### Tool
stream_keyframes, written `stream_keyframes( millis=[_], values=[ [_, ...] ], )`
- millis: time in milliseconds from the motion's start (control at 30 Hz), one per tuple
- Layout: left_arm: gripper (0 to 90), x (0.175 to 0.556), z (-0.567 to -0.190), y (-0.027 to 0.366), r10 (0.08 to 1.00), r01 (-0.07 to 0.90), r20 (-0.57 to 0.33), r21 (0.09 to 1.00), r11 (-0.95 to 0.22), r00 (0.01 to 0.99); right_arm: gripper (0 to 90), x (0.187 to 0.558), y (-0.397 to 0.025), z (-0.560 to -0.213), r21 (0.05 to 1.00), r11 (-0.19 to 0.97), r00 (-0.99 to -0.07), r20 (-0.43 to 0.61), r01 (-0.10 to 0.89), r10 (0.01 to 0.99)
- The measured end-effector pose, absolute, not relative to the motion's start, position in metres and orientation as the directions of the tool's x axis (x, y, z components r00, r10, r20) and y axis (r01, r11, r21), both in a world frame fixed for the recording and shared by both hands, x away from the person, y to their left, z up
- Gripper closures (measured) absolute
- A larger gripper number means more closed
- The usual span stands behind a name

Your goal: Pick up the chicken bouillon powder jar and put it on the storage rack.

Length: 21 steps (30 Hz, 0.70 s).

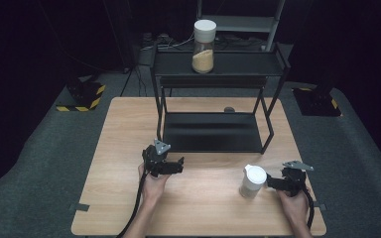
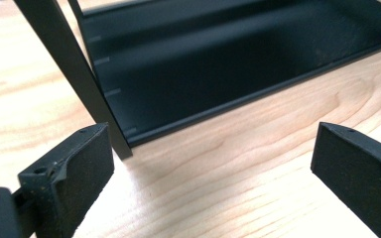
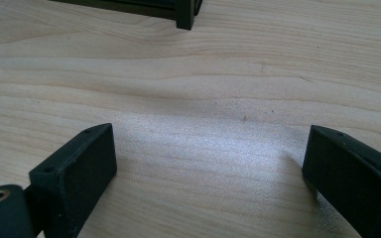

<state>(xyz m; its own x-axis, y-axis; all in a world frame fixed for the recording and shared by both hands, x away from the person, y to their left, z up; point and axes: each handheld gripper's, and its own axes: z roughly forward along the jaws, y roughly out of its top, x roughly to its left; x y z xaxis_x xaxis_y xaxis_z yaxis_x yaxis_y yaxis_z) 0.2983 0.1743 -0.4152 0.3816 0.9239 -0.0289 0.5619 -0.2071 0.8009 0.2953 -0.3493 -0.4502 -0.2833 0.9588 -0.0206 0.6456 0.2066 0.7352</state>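
Note:
A black two-tier rack (image 1: 273,106) stands at the far middle of the wooden table (image 1: 124,148). On its top shelf is a clear jar (image 1: 204,47) with a white lid, part full of yellowish grains. A second white-lidded jar (image 1: 253,181) stands on the table at the front right. My right gripper (image 1: 273,182) sits just right of that jar, open (image 3: 208,168), with bare wood between its jaws. My left gripper (image 1: 180,165) is open (image 2: 213,168) just in front of the rack's front left leg (image 2: 74,74) and lower shelf (image 2: 218,59).
A small dark object (image 1: 229,109) lies on the table behind the rack. The rack's front corner (image 3: 186,12) shows at the top of the right gripper view. Grey carpet (image 1: 54,144) surrounds the table; striped-edged stands (image 1: 82,96) sit at the far left and right.

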Motion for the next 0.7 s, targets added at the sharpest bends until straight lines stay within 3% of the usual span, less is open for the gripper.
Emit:
stream_keyframes(
  millis=[700],
  values=[
    [3.2, 0.299, -0.454, 0.157, 0.942, 0.614, 0.009, 0.757, -0.225, 0.334, 6.0, 0.296, -0.349, -0.45, 0.735, 0.207, -0.283, -0.021, 0.645, 0.959]
  ],
)
